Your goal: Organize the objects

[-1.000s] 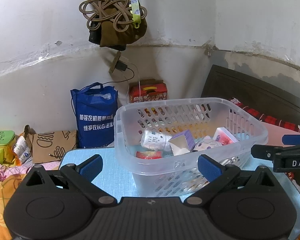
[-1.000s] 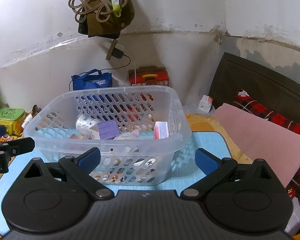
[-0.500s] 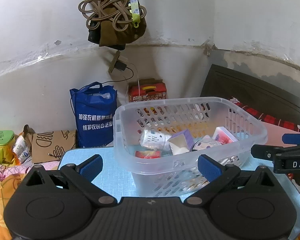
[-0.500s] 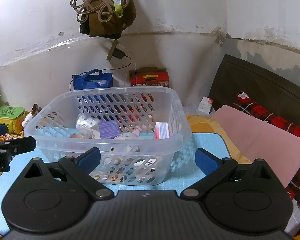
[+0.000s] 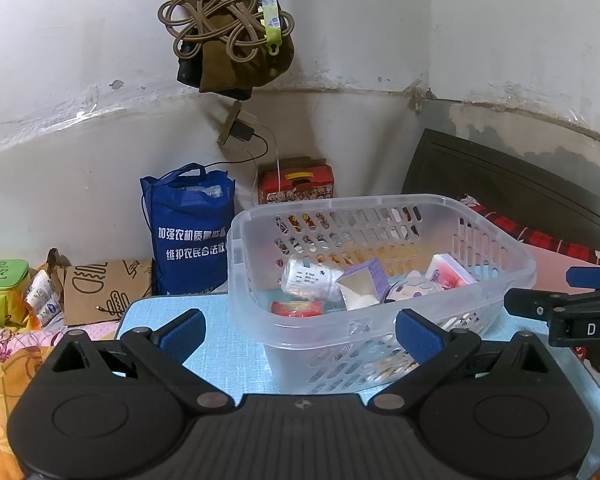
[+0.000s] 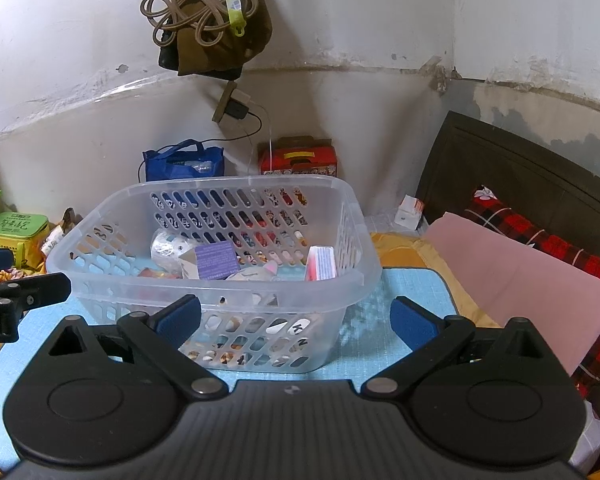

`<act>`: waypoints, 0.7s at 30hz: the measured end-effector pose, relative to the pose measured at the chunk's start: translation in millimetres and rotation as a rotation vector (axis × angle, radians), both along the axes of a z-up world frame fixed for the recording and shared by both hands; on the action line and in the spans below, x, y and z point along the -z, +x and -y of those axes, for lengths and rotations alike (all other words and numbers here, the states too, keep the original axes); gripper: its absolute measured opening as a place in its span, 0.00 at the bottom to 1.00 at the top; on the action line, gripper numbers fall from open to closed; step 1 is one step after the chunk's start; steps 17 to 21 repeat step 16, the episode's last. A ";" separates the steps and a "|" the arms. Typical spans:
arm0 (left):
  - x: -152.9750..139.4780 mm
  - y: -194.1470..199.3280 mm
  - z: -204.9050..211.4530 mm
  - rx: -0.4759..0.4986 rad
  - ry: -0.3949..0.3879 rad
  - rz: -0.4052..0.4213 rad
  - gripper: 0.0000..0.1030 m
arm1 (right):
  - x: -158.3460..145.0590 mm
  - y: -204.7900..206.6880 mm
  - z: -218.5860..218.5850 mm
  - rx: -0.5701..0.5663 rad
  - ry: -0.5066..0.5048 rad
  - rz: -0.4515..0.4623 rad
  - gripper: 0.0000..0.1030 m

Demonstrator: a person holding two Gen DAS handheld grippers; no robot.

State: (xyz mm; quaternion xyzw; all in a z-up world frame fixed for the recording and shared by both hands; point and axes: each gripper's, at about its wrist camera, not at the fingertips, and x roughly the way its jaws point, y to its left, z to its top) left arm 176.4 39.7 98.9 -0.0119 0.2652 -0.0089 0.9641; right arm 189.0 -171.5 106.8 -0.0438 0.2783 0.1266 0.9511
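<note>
A clear plastic basket (image 5: 256, 320) stands on a light blue mat (image 5: 216, 344); it also shows in the right wrist view (image 6: 360, 240). Inside lie a purple box (image 5: 364, 280), a white bottle (image 5: 304, 276), a red packet (image 5: 296, 307), a pink-and-white pack (image 5: 448, 272) and a white plush toy (image 5: 410, 286). My left gripper (image 5: 300, 330) is open and empty, just in front of the basket's left part. My right gripper (image 6: 296, 318) is open and empty, in front of the basket's right part. Each gripper's tip shows in the other's view, the right one (image 5: 556, 308) and the left one (image 6: 20, 292).
A blue shopping bag (image 5: 190, 232), a red carton (image 5: 296, 186) and a cardboard bag (image 5: 104, 286) stand by the wall. A green tin (image 6: 16, 232) is at the left. A bed with pink sheet (image 6: 512, 276) and dark headboard (image 6: 520, 168) lies at the right.
Both views shifted only slightly. The basket and its contents have not moved, and both grippers stay open.
</note>
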 end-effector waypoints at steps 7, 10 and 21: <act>0.5 -0.4 5.2 0.014 0.015 0.001 0.99 | -0.7 -0.6 0.3 0.000 -0.001 0.003 1.00; 0.4 -0.8 5.4 0.015 0.013 0.002 0.99 | -0.8 -0.7 0.4 0.001 -0.003 0.004 1.00; -2.2 -5.2 5.6 0.022 -0.003 0.025 0.99 | -1.5 -1.2 0.3 0.002 0.000 0.002 1.00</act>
